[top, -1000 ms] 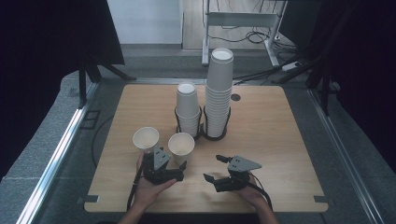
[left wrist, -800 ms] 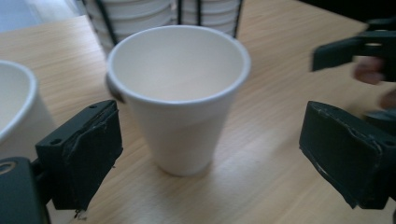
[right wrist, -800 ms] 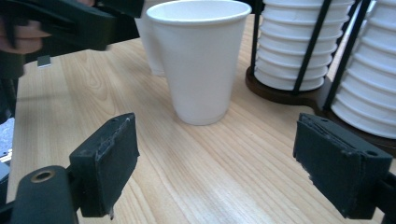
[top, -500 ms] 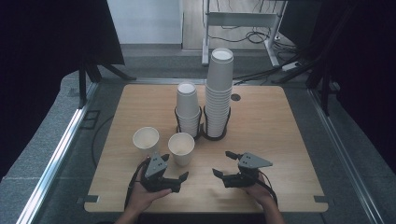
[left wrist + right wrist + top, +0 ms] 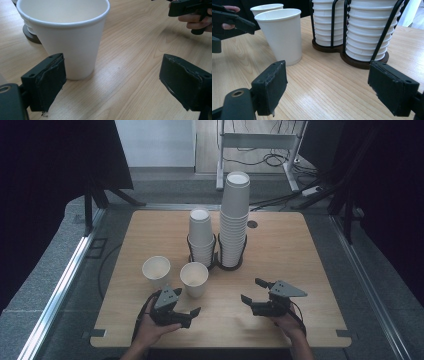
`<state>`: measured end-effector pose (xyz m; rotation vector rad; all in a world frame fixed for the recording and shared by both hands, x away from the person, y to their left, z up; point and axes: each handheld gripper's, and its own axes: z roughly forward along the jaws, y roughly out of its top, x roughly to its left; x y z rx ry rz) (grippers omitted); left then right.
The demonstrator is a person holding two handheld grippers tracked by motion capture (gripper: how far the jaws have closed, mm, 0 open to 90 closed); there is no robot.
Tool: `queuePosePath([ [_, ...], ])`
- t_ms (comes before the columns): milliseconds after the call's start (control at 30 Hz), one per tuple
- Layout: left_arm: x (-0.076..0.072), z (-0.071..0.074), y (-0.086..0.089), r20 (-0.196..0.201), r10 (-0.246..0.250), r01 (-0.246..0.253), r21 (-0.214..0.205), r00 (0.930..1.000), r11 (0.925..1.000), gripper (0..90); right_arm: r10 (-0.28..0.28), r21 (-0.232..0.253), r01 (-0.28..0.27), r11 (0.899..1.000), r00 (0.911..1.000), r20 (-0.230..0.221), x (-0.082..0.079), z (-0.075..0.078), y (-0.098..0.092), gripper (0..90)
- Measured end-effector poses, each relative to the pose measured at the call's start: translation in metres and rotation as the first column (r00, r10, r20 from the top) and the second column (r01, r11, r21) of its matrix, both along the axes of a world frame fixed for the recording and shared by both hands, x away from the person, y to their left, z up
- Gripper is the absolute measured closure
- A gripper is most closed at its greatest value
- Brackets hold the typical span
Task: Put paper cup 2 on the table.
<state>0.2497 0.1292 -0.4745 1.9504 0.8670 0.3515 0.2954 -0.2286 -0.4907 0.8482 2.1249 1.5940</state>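
White paper cups, two of them loose, stand upright on the light wooden table (image 5: 300,245): the nearer white paper cup (image 5: 194,278) sits just ahead of the left gripper (image 5: 192,316), and the farther white paper cup (image 5: 156,271) stands close beside it, toward the table's left edge. In the left gripper view the nearer cup (image 5: 67,37) rises just beyond one black jaw pad, off to that side rather than between the pads; the jaws stand apart with bare wood between them and grip nothing, and they have just been closing a little. The right gripper (image 5: 251,291), held low over the table near its front edge and well apart from the left one, also has its jaws spread with nothing between them but tabletop, and they too have just been closing. Its own view looks past the pads to the nearer cup (image 5: 280,35) and, behind it, two stacks of white paper cups held in a black wire rack on a dark round base (image 5: 362,62). From above, the shorter stack (image 5: 201,237) and the taller stack (image 5: 234,217) stand side by side at mid-table.
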Motion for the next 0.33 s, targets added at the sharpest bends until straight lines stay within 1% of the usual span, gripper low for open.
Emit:
queuePosePath([
  [333,0.0023,0.0008,0.0020,-0.006,-0.006,0.006,-0.002,1.0000,1.0000,7.1,-0.005,-0.003,0.005,1.000,1.0000,0.006,0.0001,0.0010,-0.0028,15.8],
])
